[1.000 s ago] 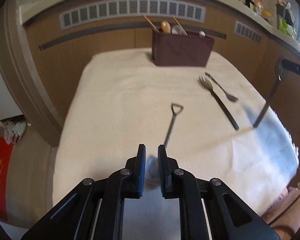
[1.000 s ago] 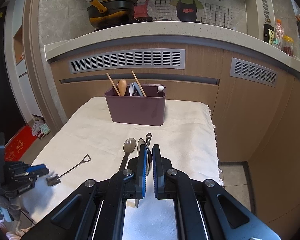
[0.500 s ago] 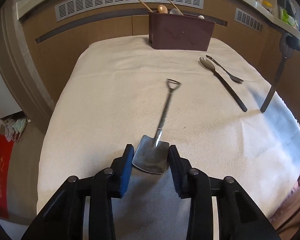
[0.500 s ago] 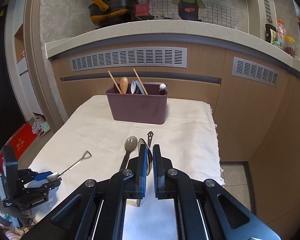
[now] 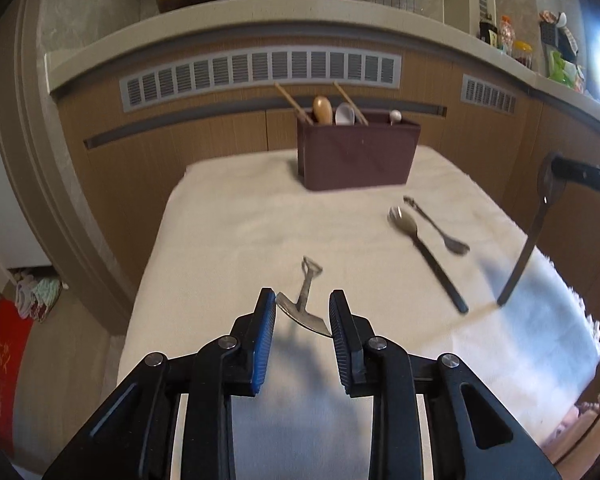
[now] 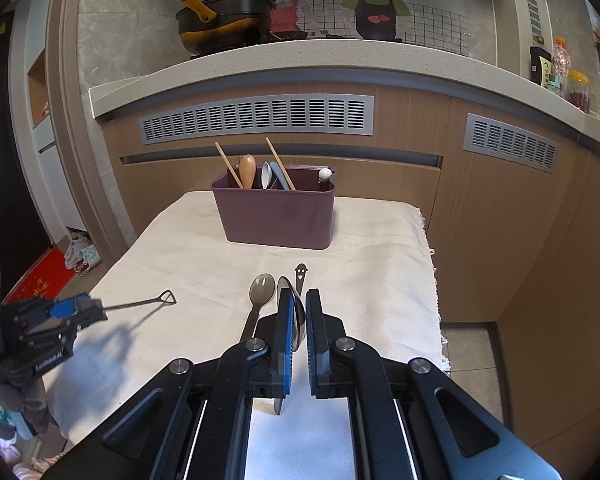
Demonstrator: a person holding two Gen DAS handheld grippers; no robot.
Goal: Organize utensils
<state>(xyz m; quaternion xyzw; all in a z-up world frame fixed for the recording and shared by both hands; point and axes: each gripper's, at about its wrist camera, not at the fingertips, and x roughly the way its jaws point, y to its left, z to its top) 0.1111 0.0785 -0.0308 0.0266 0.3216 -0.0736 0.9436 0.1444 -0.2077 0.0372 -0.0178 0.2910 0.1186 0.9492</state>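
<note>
A small shovel-shaped metal spoon (image 5: 302,304) is pinched by its blade between the pads of the left gripper (image 5: 302,312), whose jaws have just been closing; the spoon is lifted clear of the cream tablecloth (image 5: 240,220), its looped handle pointed toward the maroon utensil caddy (image 5: 358,156). The right gripper (image 6: 296,312) is pressed together on a dark-handled metal spoon (image 6: 294,312), held bowl upward with the handle hanging down toward the cloth. In front of the caddy, a grey spoon with a black handle (image 6: 260,294) and a thin metal spoon with a smiling-face handle end (image 6: 300,274) are laid side by side on the cloth. Chopsticks (image 6: 278,162), a wooden spoon (image 6: 247,168) and pale spoons are stood inside the caddy.
</note>
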